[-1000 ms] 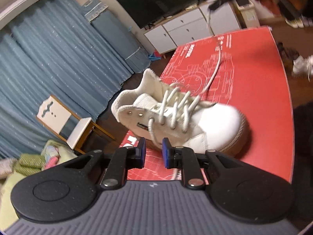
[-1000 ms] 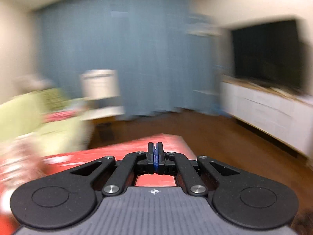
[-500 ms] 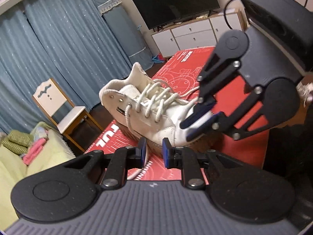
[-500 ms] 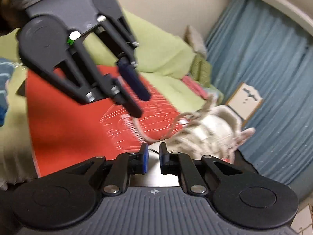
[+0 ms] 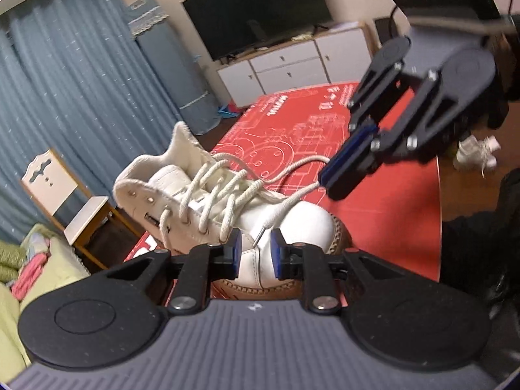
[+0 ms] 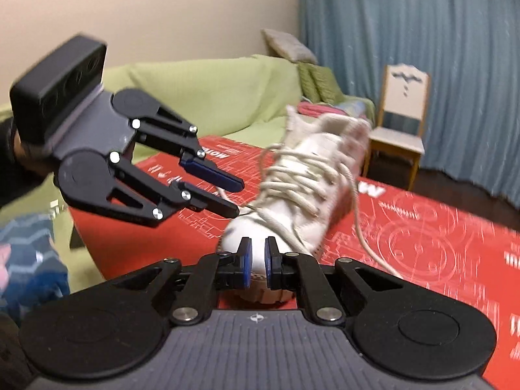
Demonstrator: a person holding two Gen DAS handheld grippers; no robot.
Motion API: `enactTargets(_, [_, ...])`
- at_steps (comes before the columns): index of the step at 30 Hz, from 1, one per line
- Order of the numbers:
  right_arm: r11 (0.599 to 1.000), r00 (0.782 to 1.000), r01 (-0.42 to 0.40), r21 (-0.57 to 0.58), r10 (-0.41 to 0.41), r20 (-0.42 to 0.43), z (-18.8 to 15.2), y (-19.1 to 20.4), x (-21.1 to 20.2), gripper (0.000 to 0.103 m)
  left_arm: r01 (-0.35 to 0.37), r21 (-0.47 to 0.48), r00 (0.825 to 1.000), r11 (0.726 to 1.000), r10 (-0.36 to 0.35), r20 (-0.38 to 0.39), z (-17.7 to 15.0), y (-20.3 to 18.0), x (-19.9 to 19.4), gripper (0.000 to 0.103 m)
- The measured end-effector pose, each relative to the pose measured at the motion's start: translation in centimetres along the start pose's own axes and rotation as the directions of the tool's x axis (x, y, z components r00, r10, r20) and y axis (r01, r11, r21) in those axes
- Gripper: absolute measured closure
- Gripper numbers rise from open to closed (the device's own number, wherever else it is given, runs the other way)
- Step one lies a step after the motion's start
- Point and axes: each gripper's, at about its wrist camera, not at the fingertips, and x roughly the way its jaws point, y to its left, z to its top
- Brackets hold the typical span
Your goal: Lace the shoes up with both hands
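Your white shoe (image 5: 247,208) stands on the red mat (image 5: 383,208), with its loose lace (image 5: 292,169) running across the toe. Your left gripper (image 5: 253,253) is opening just before the toe and holds nothing. Your right gripper (image 6: 256,260) is slightly apart and empty.

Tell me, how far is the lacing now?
Done: the lower eyelets of the shoe are laced. In hand: nothing; the left tool is opening around the lace tip, and the right tool is open. Left: the top eyelets and the knot.
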Motion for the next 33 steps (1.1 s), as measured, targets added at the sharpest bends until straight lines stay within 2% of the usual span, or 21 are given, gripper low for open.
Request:
enactTargets(2, [0.997,0.999,-0.03,0.066,0.029,0.014,-0.4,-0.7,-0.7,0.094,0.008,0.031,1.0,0.999,-0.008,-0.005,0.0,0.0,0.5,0.086])
enactTargets(6, [0.973,0.993,-0.111,0.204,0.102,0.057,-0.2,-2.3,-0.3,0.093,0.001,0.096,1.0,0.995,0.002,-0.027,0.3,-0.6,1.0,0.101])
enactTargets(9, [0.925,0.983,-0.18,0.334,0.16,0.089,-0.3,-3.6,0.1,0.092,-0.001,0.134,0.999,0.991,0.005,-0.032,0.5,-1.1,1.1,0.102])
enactTargets(12, [0.856,0.971,-0.239,0.458,0.207,0.119,-0.5,-4.8,0.6,0.087,-0.012,0.137,1.0,0.991,0.014,-0.009,0.6,-1.2,0.5,0.102])
enactTargets(14, [0.796,0.957,-0.289,0.532,0.249,0.146,-0.9,-5.5,1.0,0.087,-0.016,0.133,1.0,0.991,0.015,0.01,0.9,-0.9,-0.1,0.102])
enactTargets(16, [0.712,0.935,-0.35,0.609,0.306,0.179,-1.5,-6.0,1.4,0.087,-0.019,0.13,1.0,0.991,0.016,0.023,1.2,-0.7,-0.6,0.102])
enactTargets(18, [0.604,0.908,-0.403,0.687,0.357,0.219,-2.5,-6.7,2.0,0.087,-0.02,0.127,0.999,0.992,0.016,0.033,1.5,-0.4,-1.0,0.102])
enactTargets(22, [0.382,0.861,-0.471,0.795,0.393,0.322,-4.5,-7.8,3.0,0.087,-0.001,0.105,0.999,0.995,-0.004,0.052,1.6,-0.2,-1.8,0.102])
enactTargets(24, [0.293,0.839,-0.504,0.813,0.393,0.378,-5.1,-8.1,3.3,0.087,0.004,0.101,0.998,0.995,-0.01,0.055,1.7,-0.3,-2.1,0.102])
enactTargets(26, [0.237,0.821,-0.529,0.815,0.388,0.42,-5.5,-8.3,3.3,0.087,0.003,0.108,0.999,0.994,-0.008,0.051,1.6,-0.4,-2.3,0.102])
enactTargets(28, [0.203,0.808,-0.547,0.812,0.38,0.45,-5.7,-8.4,3.3,0.087,0.005,0.106,0.999,0.994,-0.01,0.054,1.7,-0.5,-2.4,0.102])
enactTargets(33, [0.173,0.801,-0.554,0.814,0.375,0.466,-5.8,-8.7,3.1,0.087,0.012,0.108,0.998,0.994,-0.019,0.065,1.9,-0.6,-2.8,0.102])
